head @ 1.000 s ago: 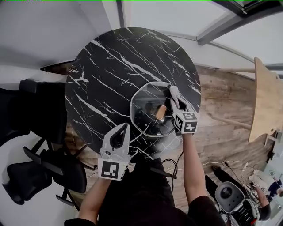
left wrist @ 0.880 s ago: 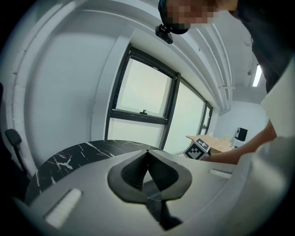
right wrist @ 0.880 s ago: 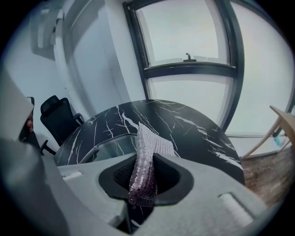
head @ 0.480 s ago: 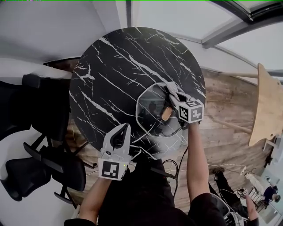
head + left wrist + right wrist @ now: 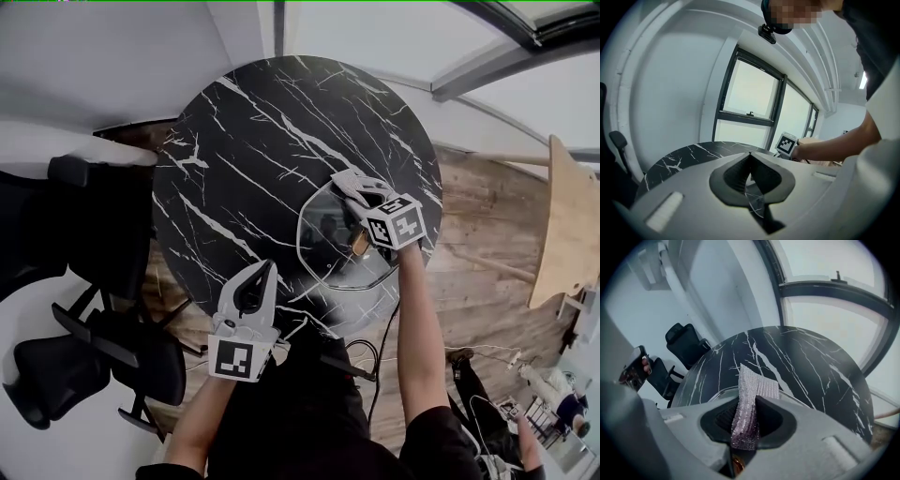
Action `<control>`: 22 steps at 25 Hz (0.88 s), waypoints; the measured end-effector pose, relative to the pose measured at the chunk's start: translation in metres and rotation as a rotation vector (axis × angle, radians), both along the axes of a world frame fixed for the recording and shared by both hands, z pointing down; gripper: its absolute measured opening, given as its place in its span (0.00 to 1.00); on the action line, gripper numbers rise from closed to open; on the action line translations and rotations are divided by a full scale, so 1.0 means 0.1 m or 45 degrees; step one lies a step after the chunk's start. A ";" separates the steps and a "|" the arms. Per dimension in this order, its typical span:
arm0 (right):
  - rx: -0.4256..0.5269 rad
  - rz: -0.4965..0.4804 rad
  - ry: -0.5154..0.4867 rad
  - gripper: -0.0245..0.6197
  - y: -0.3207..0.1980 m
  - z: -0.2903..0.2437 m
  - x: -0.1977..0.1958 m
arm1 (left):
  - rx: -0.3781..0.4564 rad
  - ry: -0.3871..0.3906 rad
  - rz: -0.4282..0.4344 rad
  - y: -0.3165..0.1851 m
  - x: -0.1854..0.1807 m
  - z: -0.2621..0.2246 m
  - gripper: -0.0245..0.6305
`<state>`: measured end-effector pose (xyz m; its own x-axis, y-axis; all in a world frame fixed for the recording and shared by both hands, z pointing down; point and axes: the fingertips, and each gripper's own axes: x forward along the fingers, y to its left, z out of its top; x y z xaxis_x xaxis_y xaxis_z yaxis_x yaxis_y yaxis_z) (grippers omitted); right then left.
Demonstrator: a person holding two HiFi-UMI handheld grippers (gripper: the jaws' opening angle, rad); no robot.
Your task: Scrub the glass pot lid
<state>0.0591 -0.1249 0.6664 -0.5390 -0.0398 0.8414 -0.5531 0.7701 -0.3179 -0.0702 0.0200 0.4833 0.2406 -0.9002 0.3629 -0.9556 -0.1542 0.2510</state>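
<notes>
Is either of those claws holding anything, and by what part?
The right hand-held gripper pinches a sparkly scrubbing pad by its near end. The left hand-held gripper is shut, empty.

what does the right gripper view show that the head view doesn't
Only the right gripper view: a silvery mesh scrubbing cloth pinched in the right gripper. Only the head view: the left gripper, by the near edge of the round black marble table, and the full outline of the octagonal glass pot lid. Both: that table, part of the lid's rim and the right gripper.
</notes>
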 end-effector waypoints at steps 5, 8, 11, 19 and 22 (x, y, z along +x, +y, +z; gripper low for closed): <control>0.076 -0.107 0.080 0.16 0.10 0.06 -0.11 | -0.007 0.008 0.010 0.03 -0.11 0.02 0.04; 0.097 -0.143 0.106 0.16 0.18 0.06 -0.21 | -0.008 0.012 0.019 0.06 -0.18 0.03 0.04; 0.124 -0.175 0.142 0.16 0.28 0.05 -0.28 | -0.009 0.014 0.040 0.08 -0.25 0.05 0.04; 0.188 -0.348 0.339 0.16 0.55 0.07 -0.37 | -0.013 0.016 0.094 0.13 -0.43 0.08 0.04; 0.179 -0.402 0.352 0.16 0.62 0.02 -0.43 | -0.010 0.021 0.113 0.14 -0.45 0.09 0.04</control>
